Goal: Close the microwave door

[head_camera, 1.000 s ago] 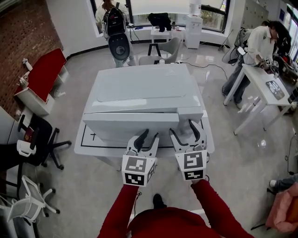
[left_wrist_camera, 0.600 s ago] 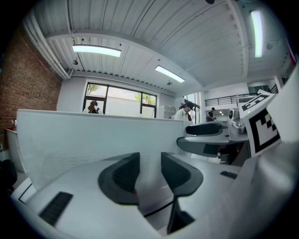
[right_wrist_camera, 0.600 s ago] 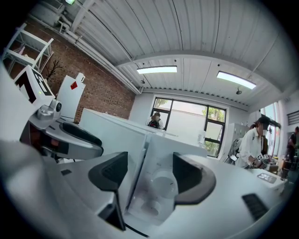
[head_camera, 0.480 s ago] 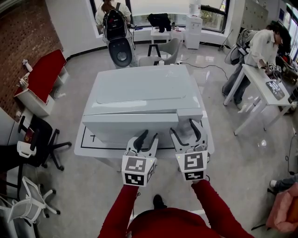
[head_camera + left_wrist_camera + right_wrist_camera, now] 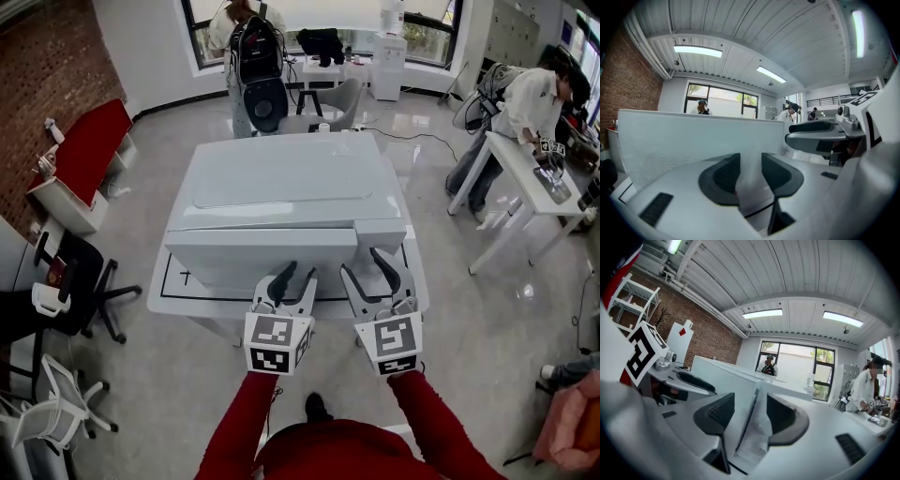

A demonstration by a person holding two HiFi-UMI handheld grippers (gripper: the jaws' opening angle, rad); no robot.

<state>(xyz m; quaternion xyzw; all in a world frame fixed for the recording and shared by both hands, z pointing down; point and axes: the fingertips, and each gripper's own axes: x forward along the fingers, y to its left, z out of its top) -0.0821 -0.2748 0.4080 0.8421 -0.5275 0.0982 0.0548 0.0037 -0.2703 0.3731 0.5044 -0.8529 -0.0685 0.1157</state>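
A white microwave (image 5: pixel 291 178) stands on a white table (image 5: pixel 167 292), its door (image 5: pixel 253 251) facing me beside the control panel (image 5: pixel 382 232). The door's right edge stands slightly off the panel. My left gripper (image 5: pixel 300 270) is open just in front of the door face (image 5: pixel 693 140), with nothing between its fingers. My right gripper (image 5: pixel 359 260) is at the seam between door and panel. Its jaws have just been closing, and the door's free edge (image 5: pixel 749 399) shows between them with gaps to both pads (image 5: pixel 723 412).
A person with a backpack (image 5: pixel 255 47) stands behind the microwave next to a grey chair (image 5: pixel 337 98). Another person (image 5: pixel 525 103) works at a white table (image 5: pixel 525 178) on the right. A red bench (image 5: pixel 89 145) and office chairs (image 5: pixel 80 281) are on the left.
The right gripper's jaws have narrowed and it has tilted slightly. The left gripper has kept still. The person with the backpack has stepped to the right.
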